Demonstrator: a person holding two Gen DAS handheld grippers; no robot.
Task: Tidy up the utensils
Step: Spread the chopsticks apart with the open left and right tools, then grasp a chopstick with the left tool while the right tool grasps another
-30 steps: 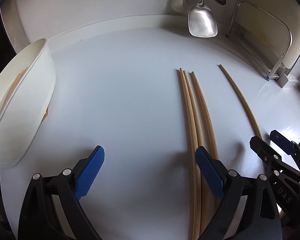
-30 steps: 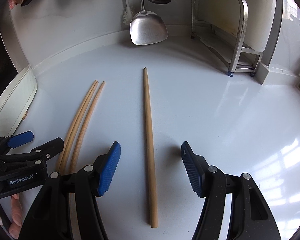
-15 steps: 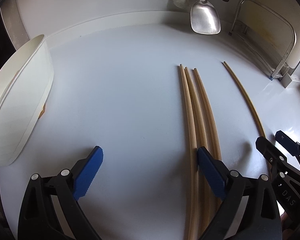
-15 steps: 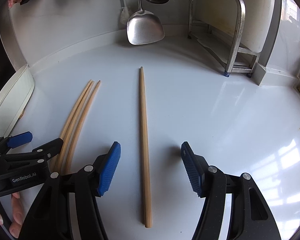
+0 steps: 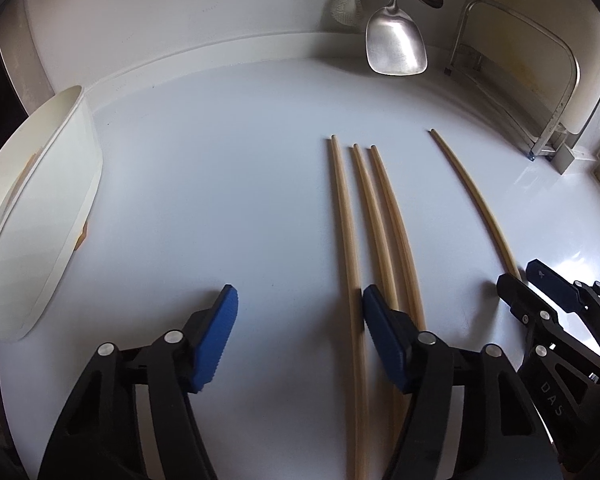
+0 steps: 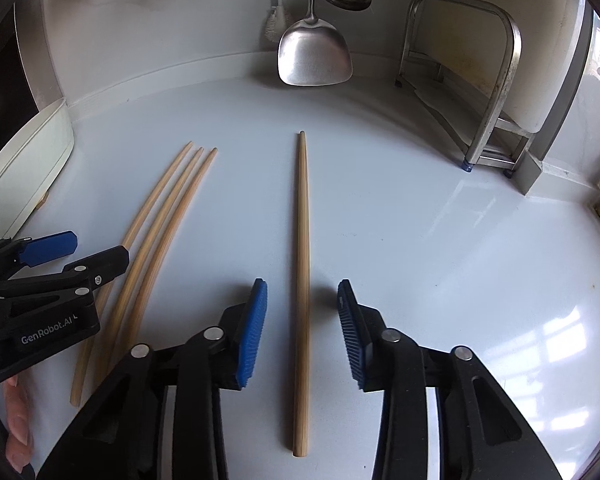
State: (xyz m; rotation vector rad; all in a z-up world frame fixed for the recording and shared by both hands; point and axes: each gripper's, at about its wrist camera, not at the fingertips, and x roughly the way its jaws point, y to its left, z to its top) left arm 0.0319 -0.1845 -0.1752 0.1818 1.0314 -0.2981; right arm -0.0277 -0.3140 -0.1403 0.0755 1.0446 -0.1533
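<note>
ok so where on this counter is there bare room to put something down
Widest bare patch: right of the single chopstick, toward the metal rack. Another lies between the white tub and the three grouped chopsticks. The strip below the hanging spatula is also free. Crowded: around the chopsticks, where the left gripper and right gripper both sit.

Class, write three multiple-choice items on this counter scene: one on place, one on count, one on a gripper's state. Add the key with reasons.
1. Where does the single chopstick lie?
A. between the right gripper's open fingers
B. inside the white tub
C. on the metal rack

2. How many chopsticks are on the counter?
A. two
B. four
C. six

3. What does the left gripper hold?
A. the hanging spatula
B. nothing
C. the ladle

Key: 1 A, gaps show on both sides of the stick; 2 B, three grouped chopsticks plus one apart; 3 B, only counter shows between its fingers.
</note>
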